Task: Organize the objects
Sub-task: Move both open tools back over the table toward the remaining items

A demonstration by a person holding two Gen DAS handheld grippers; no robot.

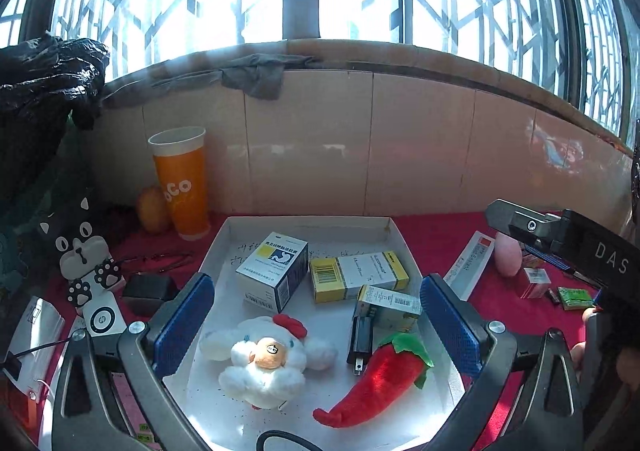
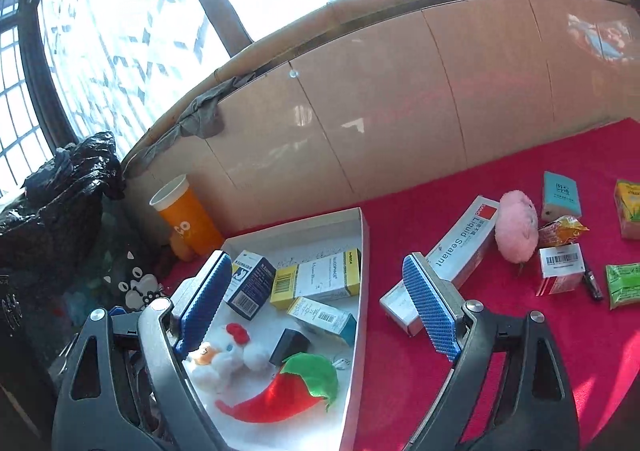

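Left wrist view. Landmark: the shallow white cardboard tray [image 1: 304,225] on the red cloth.
- Your left gripper [image 1: 316,325] hangs over the tray's near half, blue pads spread wide, nothing between them.
- Inside the tray, toward its far wall: a white-and-blue medicine carton [image 1: 272,271] standing up, then a yellow-and-white carton [image 1: 358,277] and a smaller teal-ended carton [image 1: 390,307] lying flat. They sit together, apparently grouped by kind.
- Nearer you in the tray: a white plush doll with a red bow [image 1: 264,359], a black plug adapter [image 1: 360,339] and a red plush chilli with a green cap [image 1: 380,379]. Soft items lie loose where there was room.
- Left of the tray, against the tiled wall: a tall orange paper cup [image 1: 182,183]; nearer, a black-and-white cat-shaped holder [image 1: 82,251].
- Right of the tray, your right gripper's body crosses the view and hides part of the unsorted group.

Right wrist view.
- Your right gripper [image 2: 320,307] is also spread and empty. Its left pad is over the tray and its right pad over the cloth, in front of the long white "Liquid Sealant" box [image 2: 460,247].
- Only this view shows fully what is still outside, right of the tray: a pink fluffy ball [image 2: 516,227] touching the sealant box, a teal sponge-like block [image 2: 560,197], a barcode-labelled red-and-white box [image 2: 560,267], an orange snack wrapper [image 2: 562,229] and a green packet [image 2: 624,285].
- Judgement: the sealant box lies closest and is the likely next item.
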